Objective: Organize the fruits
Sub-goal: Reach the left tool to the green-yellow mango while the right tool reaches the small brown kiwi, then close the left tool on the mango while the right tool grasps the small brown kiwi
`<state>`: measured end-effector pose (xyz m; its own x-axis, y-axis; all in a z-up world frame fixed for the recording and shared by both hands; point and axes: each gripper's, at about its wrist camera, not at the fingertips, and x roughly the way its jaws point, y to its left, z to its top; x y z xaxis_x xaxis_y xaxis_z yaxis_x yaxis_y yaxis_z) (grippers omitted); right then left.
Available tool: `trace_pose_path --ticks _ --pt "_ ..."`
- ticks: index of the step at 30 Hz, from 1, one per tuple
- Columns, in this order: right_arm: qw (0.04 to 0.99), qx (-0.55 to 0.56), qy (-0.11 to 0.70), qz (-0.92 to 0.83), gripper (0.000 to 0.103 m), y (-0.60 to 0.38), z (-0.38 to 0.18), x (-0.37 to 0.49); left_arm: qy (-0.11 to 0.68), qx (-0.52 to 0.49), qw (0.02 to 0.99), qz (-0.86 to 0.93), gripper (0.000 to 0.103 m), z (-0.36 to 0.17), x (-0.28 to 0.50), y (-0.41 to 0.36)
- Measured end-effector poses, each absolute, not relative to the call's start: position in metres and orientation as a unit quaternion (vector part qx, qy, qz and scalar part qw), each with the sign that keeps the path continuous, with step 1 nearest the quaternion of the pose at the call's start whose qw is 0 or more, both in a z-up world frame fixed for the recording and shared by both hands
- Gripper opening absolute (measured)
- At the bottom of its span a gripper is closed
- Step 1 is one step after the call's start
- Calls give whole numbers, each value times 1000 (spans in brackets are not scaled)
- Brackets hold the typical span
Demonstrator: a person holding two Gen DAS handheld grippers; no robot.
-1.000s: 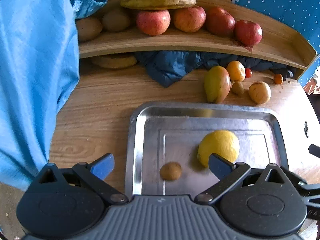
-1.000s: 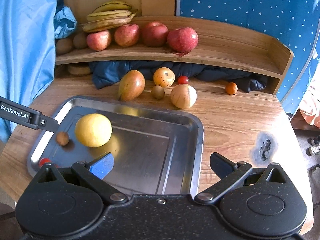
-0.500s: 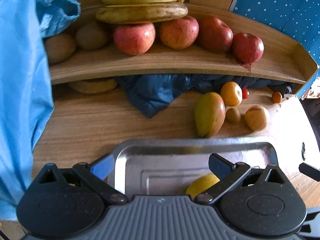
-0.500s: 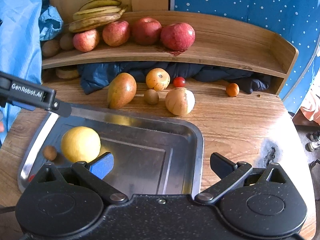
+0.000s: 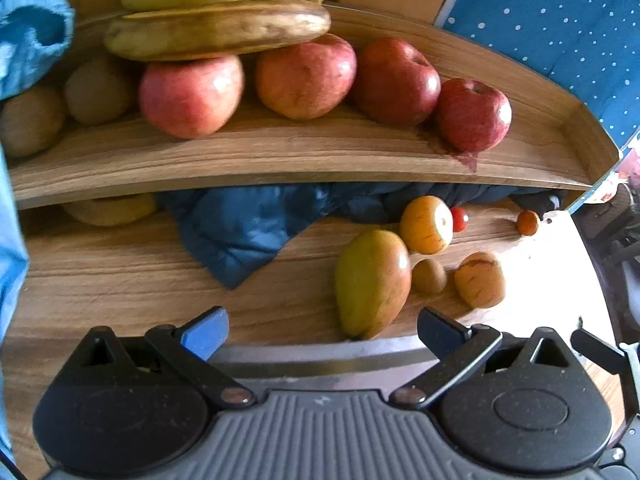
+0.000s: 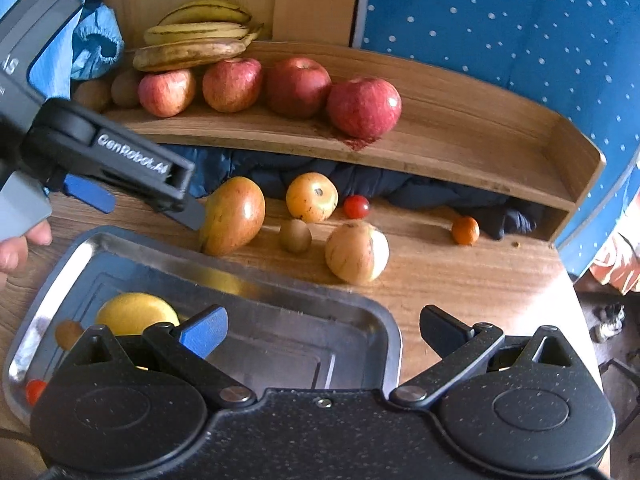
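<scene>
A steel tray (image 6: 352,312) on the wooden table holds a yellow lemon (image 6: 136,312), a small brown fruit (image 6: 68,332) and a red cherry tomato (image 6: 35,390). Behind it lie a mango (image 6: 234,216) (image 5: 372,280), an orange persimmon (image 6: 312,197), a kiwi (image 6: 295,236), a pale round fruit (image 6: 356,252), a cherry tomato (image 6: 357,206) and a small orange (image 6: 465,230). My left gripper (image 5: 322,326) (image 6: 148,204) is open and empty, just short of the mango. My right gripper (image 6: 322,326) is open and empty over the tray's near right corner.
A curved wooden shelf (image 6: 460,148) at the back holds several red apples (image 6: 364,107), bananas (image 6: 192,46) and kiwis (image 6: 124,88). A dark blue cloth (image 5: 248,232) lies under the shelf. A light blue cloth (image 5: 24,48) hangs at the left.
My left gripper has moved forward off the tray toward the mango and shelf. The right gripper has also moved forward over the tray. Both stay open.
</scene>
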<state>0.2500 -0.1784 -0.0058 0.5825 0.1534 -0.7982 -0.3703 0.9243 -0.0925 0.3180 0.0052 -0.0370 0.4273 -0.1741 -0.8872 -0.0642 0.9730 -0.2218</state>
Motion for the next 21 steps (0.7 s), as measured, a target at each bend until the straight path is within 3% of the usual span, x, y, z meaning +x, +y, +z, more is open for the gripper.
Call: trace_pose_path --ticks 5,14,21 --pt "879 -143 429 151 101 -170 -10 261 534 -123 835 -57 102 -41 330 2" --pt "876 -179 417 164 87 -151 -17 285 534 -146 829 -80 102 -50 348 4" --pt "866 -206 413 190 67 -133 -24 302 538 -158 822 -98 98 -57 355 7"
